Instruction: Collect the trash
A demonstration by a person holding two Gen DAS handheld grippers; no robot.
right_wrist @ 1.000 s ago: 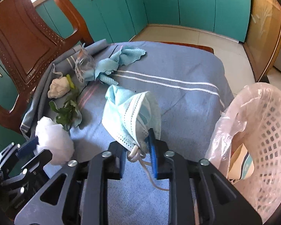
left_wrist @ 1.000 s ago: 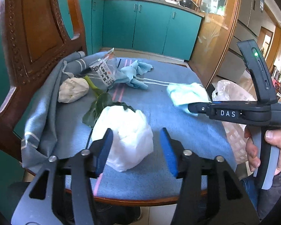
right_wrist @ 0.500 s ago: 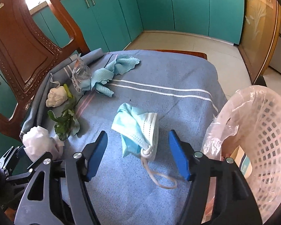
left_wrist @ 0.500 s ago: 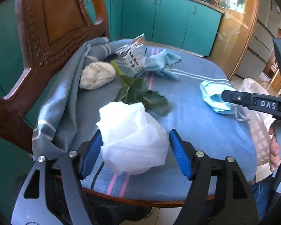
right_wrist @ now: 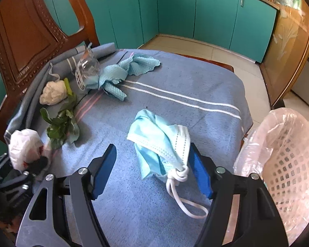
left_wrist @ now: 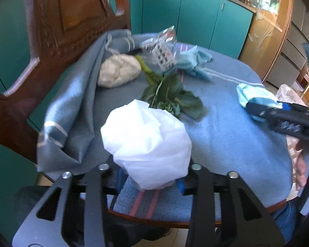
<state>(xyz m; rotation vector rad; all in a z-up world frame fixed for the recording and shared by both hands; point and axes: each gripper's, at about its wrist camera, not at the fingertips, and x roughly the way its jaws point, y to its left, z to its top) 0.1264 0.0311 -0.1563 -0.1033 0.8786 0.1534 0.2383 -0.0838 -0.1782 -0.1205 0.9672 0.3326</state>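
Note:
A crumpled white plastic bag (left_wrist: 146,142) sits at the near edge of the blue cloth (left_wrist: 226,144). My left gripper (left_wrist: 149,182) has its jaws closing on the bag's lower part, and the pads are pressed into it. The right wrist view shows this grip at lower left, on the same bag (right_wrist: 24,148). A light blue face mask (right_wrist: 158,135) lies on the cloth between the jaws of my right gripper (right_wrist: 152,164). Those jaws are opening; the mask's edge lies close by the right pad, ungripped. Its white ear loops (right_wrist: 183,201) trail toward me.
Further back lie green leaves (left_wrist: 171,96), a cream paper wad (left_wrist: 118,70), a clear wrapper (left_wrist: 160,49) and a blue rag (left_wrist: 193,61). A carved wooden chair back (left_wrist: 61,30) rises on the left. A bag-lined white basket (right_wrist: 288,164) stands at the right edge.
The left jaws widened around the white bag, then closed in on it. The right jaws opened and let go of the mask, which now lies on the cloth between them.

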